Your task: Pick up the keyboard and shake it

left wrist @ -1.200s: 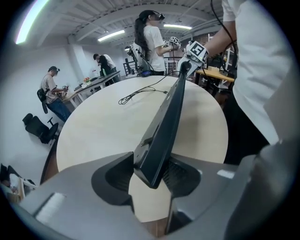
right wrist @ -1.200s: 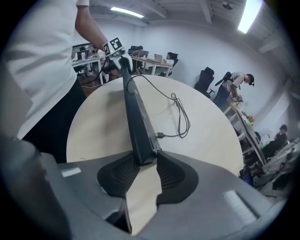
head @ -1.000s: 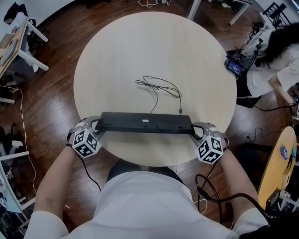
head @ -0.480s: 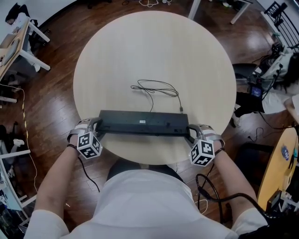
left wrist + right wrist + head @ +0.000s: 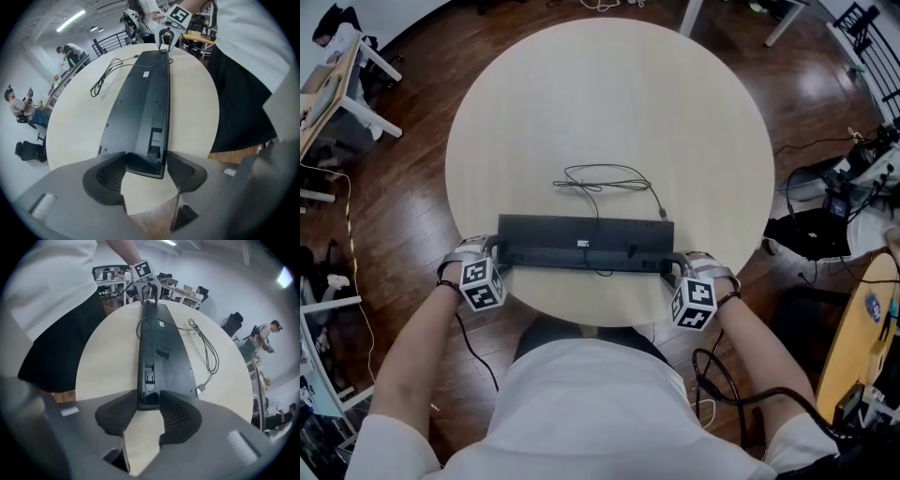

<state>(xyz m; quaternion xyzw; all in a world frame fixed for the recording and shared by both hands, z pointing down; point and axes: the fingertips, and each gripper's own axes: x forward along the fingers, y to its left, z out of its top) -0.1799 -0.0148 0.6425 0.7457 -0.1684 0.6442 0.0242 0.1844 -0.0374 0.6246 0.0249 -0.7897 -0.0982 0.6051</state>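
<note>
A black keyboard (image 5: 586,242) lies underside up near the front edge of the round pale table (image 5: 609,84). Its thin cable (image 5: 605,178) loops behind it. My left gripper (image 5: 494,251) stands at the keyboard's left end. In the left gripper view the keyboard (image 5: 145,98) reaches between that gripper's (image 5: 146,166) jaws, which have just been opening and stand wide, with a gap on one side. My right gripper (image 5: 672,264) is at the right end. In the right gripper view its (image 5: 149,406) jaws have just been closing, and both pads meet the keyboard's (image 5: 161,348) end.
Dark wooden floor surrounds the table. White desk legs (image 5: 370,61) stand at the far left, cables and gear (image 5: 839,202) lie at the right, and a round yellow board (image 5: 862,319) leans at the lower right. Cables hang beside my lap.
The keyboard has come down and toward me and now shows its broad underside flat on the table. Both grippers sank with it. The cable has shifted left.
</note>
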